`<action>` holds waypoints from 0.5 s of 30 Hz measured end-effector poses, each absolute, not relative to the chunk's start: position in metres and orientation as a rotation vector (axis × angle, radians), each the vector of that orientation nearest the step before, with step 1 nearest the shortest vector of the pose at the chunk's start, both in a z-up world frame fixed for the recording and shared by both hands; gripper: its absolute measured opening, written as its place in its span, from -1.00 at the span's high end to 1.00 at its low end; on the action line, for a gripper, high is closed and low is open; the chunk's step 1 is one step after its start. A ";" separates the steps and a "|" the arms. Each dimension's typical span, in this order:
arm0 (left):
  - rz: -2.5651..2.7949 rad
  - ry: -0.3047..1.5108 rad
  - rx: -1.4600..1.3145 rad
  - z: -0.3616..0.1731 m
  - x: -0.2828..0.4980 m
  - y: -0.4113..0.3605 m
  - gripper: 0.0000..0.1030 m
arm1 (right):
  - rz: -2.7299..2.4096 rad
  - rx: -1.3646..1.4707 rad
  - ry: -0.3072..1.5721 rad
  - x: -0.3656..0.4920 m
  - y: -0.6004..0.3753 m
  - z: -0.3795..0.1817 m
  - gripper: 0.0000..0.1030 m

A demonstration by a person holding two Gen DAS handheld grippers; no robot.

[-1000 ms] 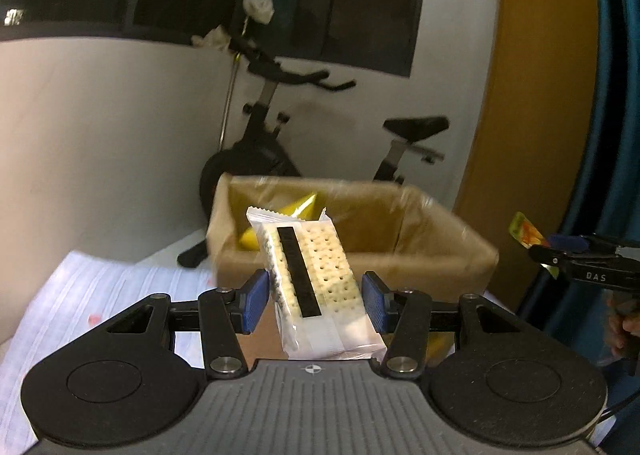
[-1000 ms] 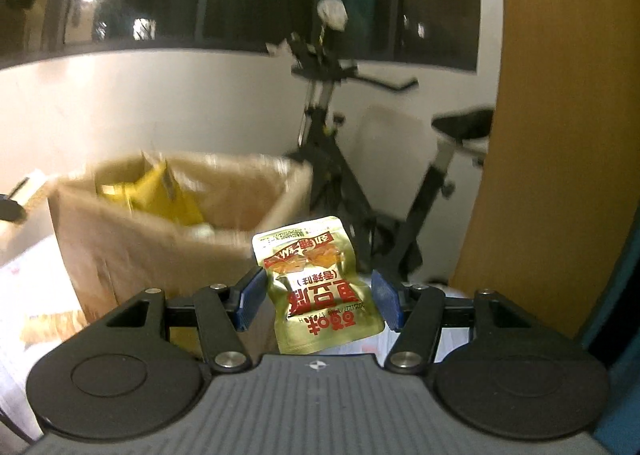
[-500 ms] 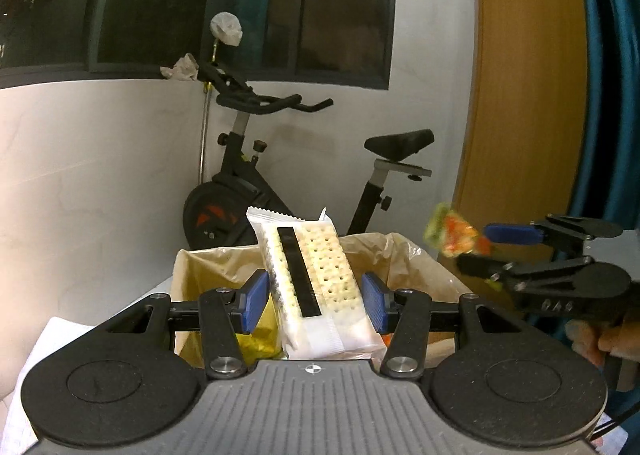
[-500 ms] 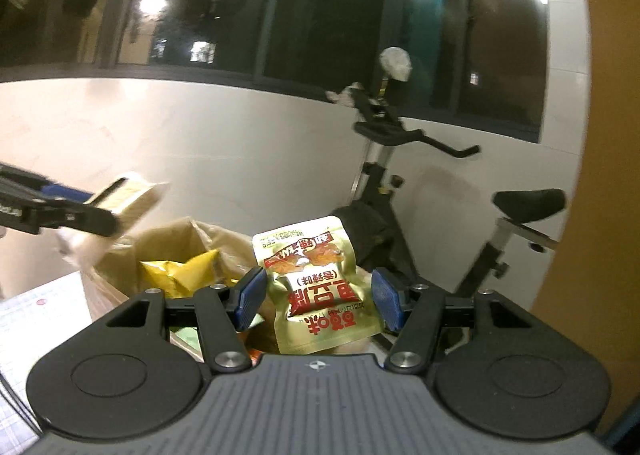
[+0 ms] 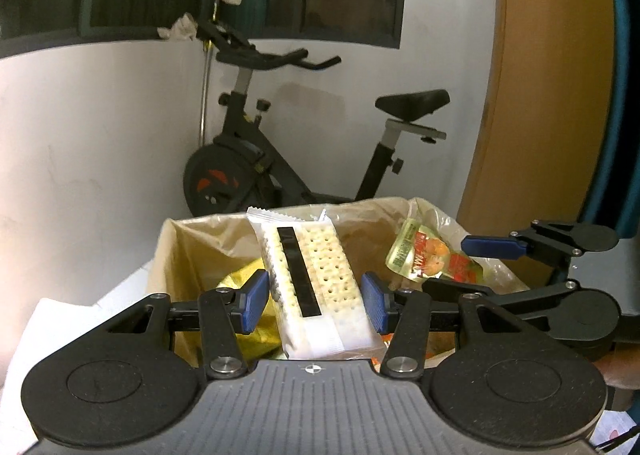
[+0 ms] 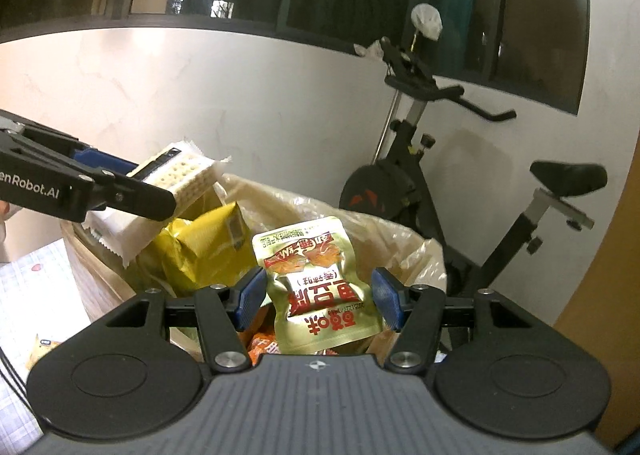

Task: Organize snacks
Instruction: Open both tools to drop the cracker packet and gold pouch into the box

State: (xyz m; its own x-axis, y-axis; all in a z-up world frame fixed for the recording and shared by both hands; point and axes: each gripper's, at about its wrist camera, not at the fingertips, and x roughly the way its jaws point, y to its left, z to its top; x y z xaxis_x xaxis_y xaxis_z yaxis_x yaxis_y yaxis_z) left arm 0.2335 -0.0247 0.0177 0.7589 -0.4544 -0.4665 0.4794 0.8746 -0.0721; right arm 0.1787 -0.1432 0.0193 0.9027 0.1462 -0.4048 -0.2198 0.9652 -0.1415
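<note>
Left gripper (image 5: 316,305) over the near rim of the lined cardboard box (image 5: 176,251), blue pads (image 5: 253,299) pinching a clear-wrapped cracker pack (image 5: 316,287) by its long sides. Pack upright and tilted a little to the left, black stripe down its face, top seal above the box's far rim in the left wrist view. From the right wrist view, same pack (image 6: 176,179) poking out past the black fingers at the left, above the box's left side.

Right gripper (image 6: 318,297) likewise clamped — on a gold snack pouch (image 6: 316,283) with red print, held upright between the pads, print upside down to the camera. Pouch above the open box, toward its right half; in the left wrist view, visible as a pale gold packet (image 5: 428,255) between the other gripper's fingers at the right.

Inside the box: a yellow bag (image 6: 204,247) standing against the left wall, orange wrappers (image 6: 260,345) lower down — partly hidden behind the gripper. Clear plastic liner (image 6: 404,239) folded over the rim. Checked paper (image 6: 36,295) on the surface left of the box. Beyond, an exercise bike (image 5: 280,159) against the white wall, dark window above.
</note>
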 end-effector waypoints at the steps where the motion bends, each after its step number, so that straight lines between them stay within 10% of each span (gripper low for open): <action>1: -0.513 0.499 0.057 0.016 0.236 -0.027 -0.04 | 0.190 -0.183 0.410 0.181 -0.143 0.017 -0.18; 8: -0.551 0.537 0.064 0.008 0.248 -0.032 -0.50 | 0.147 -0.181 0.457 0.187 -0.141 0.007 -0.27; 15: -0.530 0.520 0.058 0.010 0.243 -0.012 -0.50 | 0.138 -0.156 0.454 0.168 -0.140 0.013 -0.50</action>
